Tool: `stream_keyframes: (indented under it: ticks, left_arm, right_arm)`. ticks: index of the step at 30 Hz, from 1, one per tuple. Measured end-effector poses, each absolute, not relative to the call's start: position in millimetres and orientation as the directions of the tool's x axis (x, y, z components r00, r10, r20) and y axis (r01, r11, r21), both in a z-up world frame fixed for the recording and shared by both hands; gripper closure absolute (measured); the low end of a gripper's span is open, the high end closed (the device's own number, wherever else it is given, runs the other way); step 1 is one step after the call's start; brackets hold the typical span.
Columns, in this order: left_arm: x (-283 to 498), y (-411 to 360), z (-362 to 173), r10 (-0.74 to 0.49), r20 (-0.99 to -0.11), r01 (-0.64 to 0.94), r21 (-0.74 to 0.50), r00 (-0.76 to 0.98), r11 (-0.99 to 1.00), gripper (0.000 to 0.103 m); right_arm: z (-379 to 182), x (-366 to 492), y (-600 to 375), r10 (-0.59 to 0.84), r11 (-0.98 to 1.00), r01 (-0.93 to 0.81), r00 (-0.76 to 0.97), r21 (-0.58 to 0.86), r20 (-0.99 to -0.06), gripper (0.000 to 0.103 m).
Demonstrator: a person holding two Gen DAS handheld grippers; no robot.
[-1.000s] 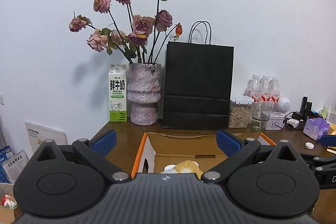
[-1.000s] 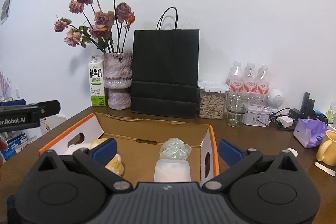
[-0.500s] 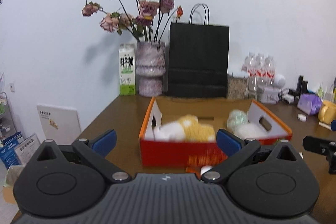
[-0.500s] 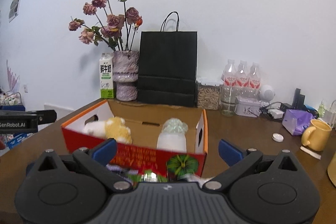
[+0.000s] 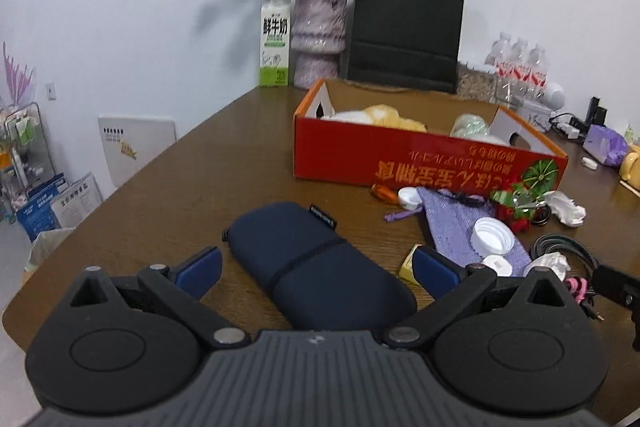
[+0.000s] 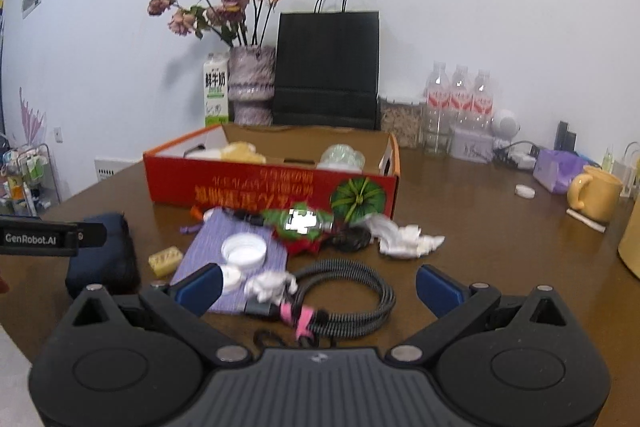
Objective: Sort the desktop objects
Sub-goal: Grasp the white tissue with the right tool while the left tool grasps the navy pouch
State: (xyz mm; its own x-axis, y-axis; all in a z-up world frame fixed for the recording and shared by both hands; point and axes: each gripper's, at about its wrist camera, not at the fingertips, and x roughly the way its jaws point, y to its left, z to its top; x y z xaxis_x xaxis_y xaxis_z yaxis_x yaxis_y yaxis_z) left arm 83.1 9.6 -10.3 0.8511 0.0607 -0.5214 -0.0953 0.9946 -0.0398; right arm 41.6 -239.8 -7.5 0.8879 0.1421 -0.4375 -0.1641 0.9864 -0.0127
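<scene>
Counter [image 5: 168, 187]: dark wood, smooth, faint sheen. On it, a navy pouch [image 5: 316, 263] of matt woven cloth; beside that a lilac knitted cloth [image 6: 228, 259], white glossy plastic lids [image 6: 244, 250], crumpled white paper [image 6: 404, 241], a braided cable [image 6: 344, 297]. Behind these, the red box [image 5: 424, 163]: printed cardboard, slightly glossy.

Red cardboard box [image 6: 272, 187], open top, upside-down print, holds a yellow-white plush [image 6: 242, 151] at left and a pale green item [image 6: 342, 155] at right. In front on the table: navy soft pouch [image 5: 316, 263] lying flat at left, purple knit cloth [image 6: 232, 259] with a white lid [image 6: 244, 250] on it, coiled braided cable [image 6: 344, 297], crumpled white tissue [image 6: 404, 241], small yellow block [image 6: 165, 259].
</scene>
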Motion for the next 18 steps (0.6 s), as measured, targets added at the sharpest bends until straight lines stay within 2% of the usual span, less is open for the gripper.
stream_keyframes:
  ticks: [7, 13, 18]
  left_arm:
    - [123, 13, -21, 0.148, -0.612, -0.199, -0.015, 0.777, 0.980, 0.000]
    - [143, 20, -28, 0.125, -0.658, -0.208, -0.050, 0.743, 0.977, 0.000]
    - [142, 24, -31, 0.026, -0.653, -0.093, -0.069, 0.757, 0.993, 0.009]
  right_arm:
    - [-15, 47, -239, 0.135, 0.989, -0.151, 0.879, 0.001, -0.457, 0.000]
    - [-20, 54, -238, 0.137, 0.988, -0.152, 0.870, 0.007, -0.473, 0.000]
    - [-24, 57, -233, 0.145, 0.986, -0.165, 0.862, 0.001, -0.486, 0.000]
